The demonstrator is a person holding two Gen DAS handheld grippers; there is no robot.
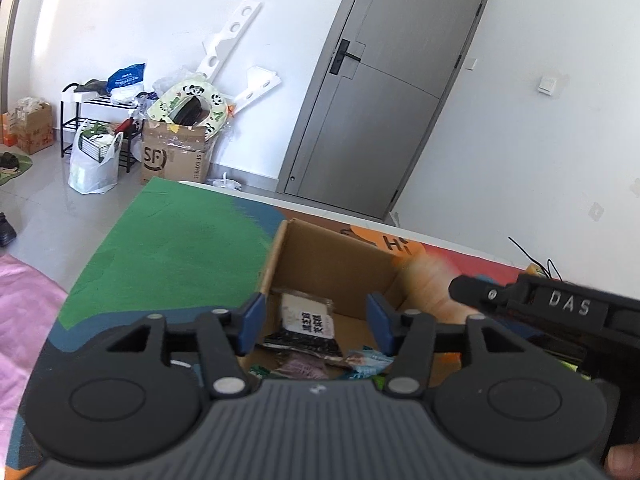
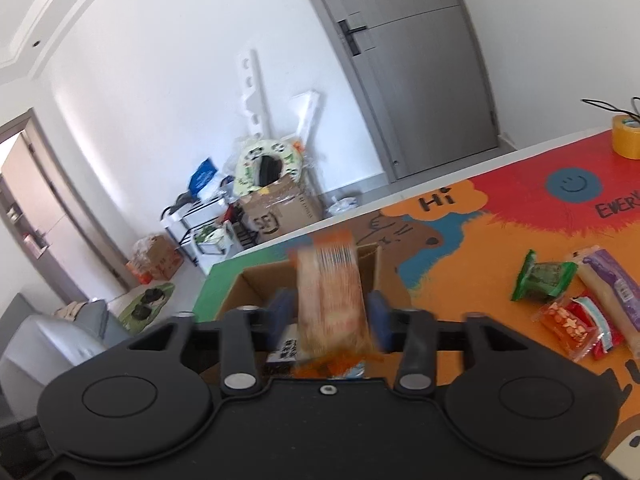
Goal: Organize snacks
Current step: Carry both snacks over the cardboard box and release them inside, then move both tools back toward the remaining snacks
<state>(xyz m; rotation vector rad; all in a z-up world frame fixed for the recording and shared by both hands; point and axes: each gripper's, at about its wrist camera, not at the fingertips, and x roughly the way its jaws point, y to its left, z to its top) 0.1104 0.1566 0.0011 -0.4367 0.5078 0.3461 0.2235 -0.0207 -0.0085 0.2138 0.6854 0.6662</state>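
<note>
Snacks sit in two groups: some inside an open cardboard box (image 1: 328,268) on a colourful printed mat (image 1: 180,248), others loose on the mat well to the box's right. Within the box, the left wrist view shows a black-and-white packet (image 1: 308,318) lying on darker wrappers, with a pale blue-green wrapper (image 1: 366,362) near the front wall. The left gripper (image 1: 316,322) hovers above the box opening, its blue-padded jaws released, nothing between them. At the right edge of that view the right gripper's black body appears, with part of a hand (image 1: 622,460) beneath it.

In the right wrist view, the right gripper (image 2: 330,316) is over the same box (image 2: 248,284). An orange packet (image 2: 332,300), motion-blurred and upright, lies between its jaws; a gap shows on either side, so the pads appear released from it. On the mat to the right lie a green packet (image 2: 542,278), a purple-and-tan packet (image 2: 610,284) and a red-orange packet (image 2: 572,326), close together. A roll of yellow tape (image 2: 626,136) stands at the far corner.
</note>
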